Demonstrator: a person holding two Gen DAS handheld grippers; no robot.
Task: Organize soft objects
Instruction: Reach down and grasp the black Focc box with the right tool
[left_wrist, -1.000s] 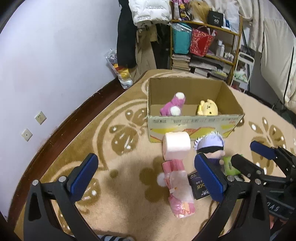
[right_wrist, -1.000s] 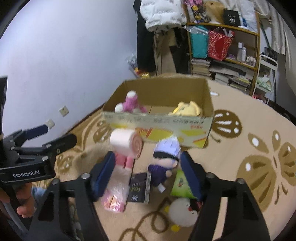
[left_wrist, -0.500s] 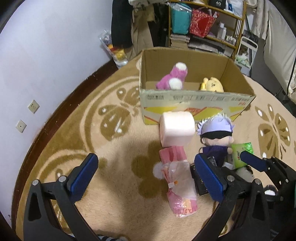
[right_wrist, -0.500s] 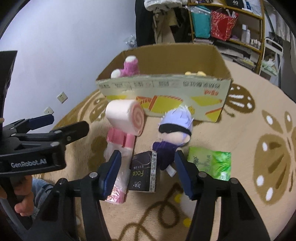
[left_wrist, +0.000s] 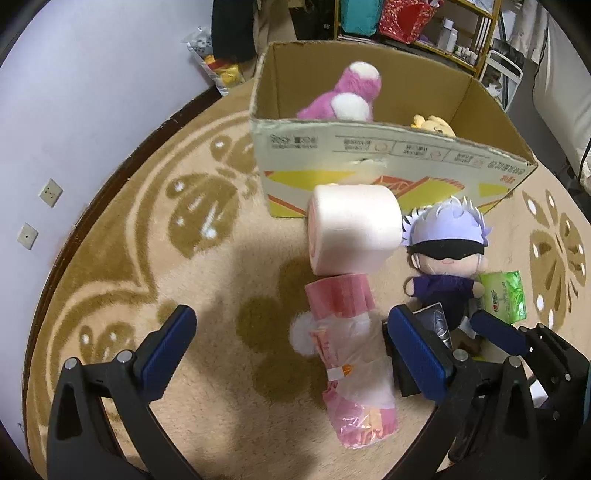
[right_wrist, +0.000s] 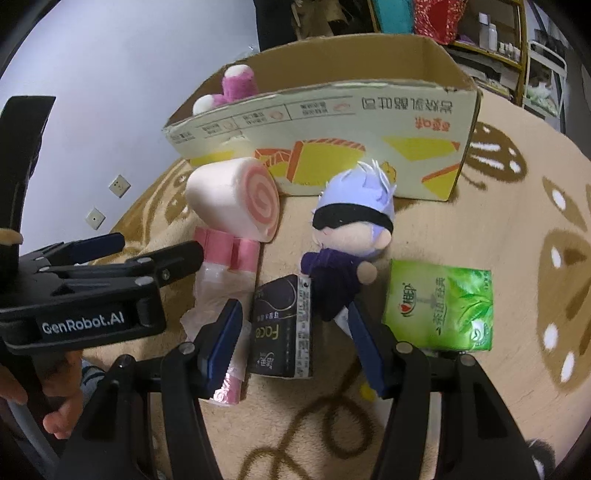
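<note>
Cardboard box (left_wrist: 369, 155) far on the rug, open-topped, holding a pink plush (left_wrist: 347, 96) at left and a yellow plush (left_wrist: 433, 125) at right; just near it, a swirl-roll cushion (left_wrist: 352, 230) on its side; rightward, a white-haired blindfolded doll (right_wrist: 351, 236), lying; nearer, a pink wrapped bundle (left_wrist: 351, 354), black pack (right_wrist: 282, 326), green tissue pack (right_wrist: 441, 306).

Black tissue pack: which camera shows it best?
The right wrist view: the black tissue pack lies whole between the doll and the pink bag. In the left wrist view only a corner shows behind a finger.
</note>
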